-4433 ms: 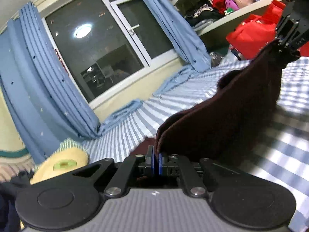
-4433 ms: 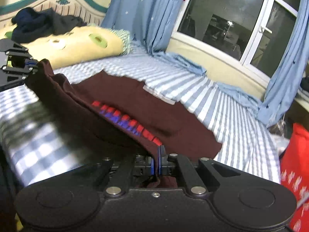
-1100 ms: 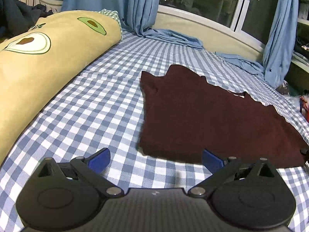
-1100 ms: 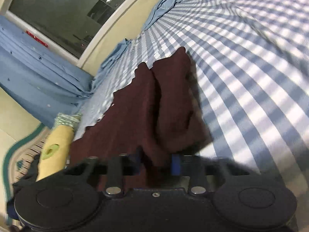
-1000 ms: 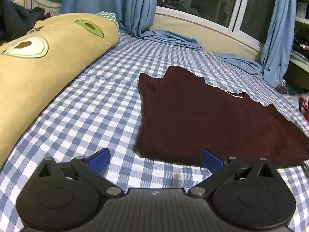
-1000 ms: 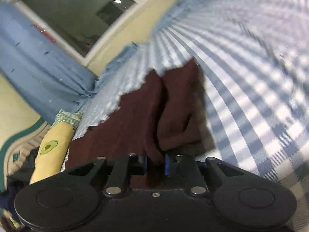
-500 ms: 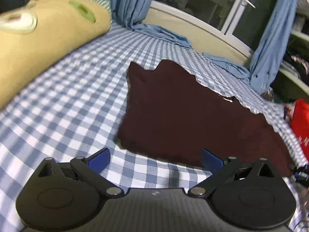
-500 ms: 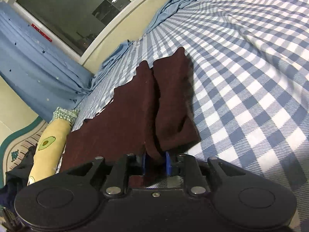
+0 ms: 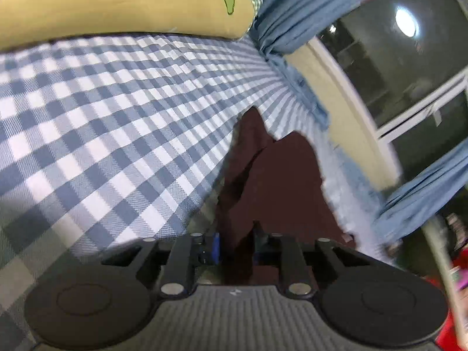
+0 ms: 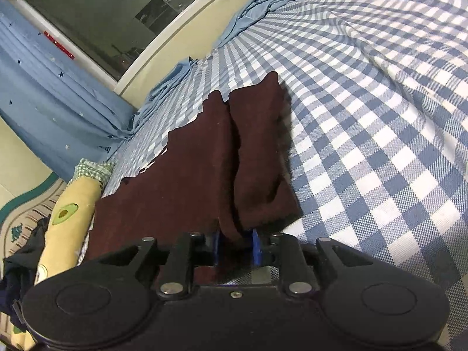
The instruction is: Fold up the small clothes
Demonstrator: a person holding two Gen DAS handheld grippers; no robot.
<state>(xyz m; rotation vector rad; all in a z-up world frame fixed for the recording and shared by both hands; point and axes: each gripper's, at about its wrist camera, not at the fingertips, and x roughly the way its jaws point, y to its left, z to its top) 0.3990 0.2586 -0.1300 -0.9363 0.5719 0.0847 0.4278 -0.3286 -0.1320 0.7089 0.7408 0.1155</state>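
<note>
The left gripper (image 9: 235,248) is seen with its jaws drawn in on a bunched corner of the maroon garment (image 9: 275,181); they have just been closing, and cloth stands between them. The right gripper (image 10: 235,244) has its jaws clamped on the opposite near corner of the garment (image 10: 187,175), where a folded sleeve lies on top. The garment lies flat on the checked bed (image 10: 380,117), near the window side, with the avocado pillow (image 9: 117,3) well apart at the head.

A risk is judged at the left jaws: only the upper layer may be caught, so that the lower layer is left on the bed once a lift is made. The folded sleeve may also slide off if the two corners are raised unevenly.

Against the earlier left view, where the jaws stood wide apart short of the garment's edge, the gripper is now lower, rolled, and at the cloth. The right grip is little changed.
</note>
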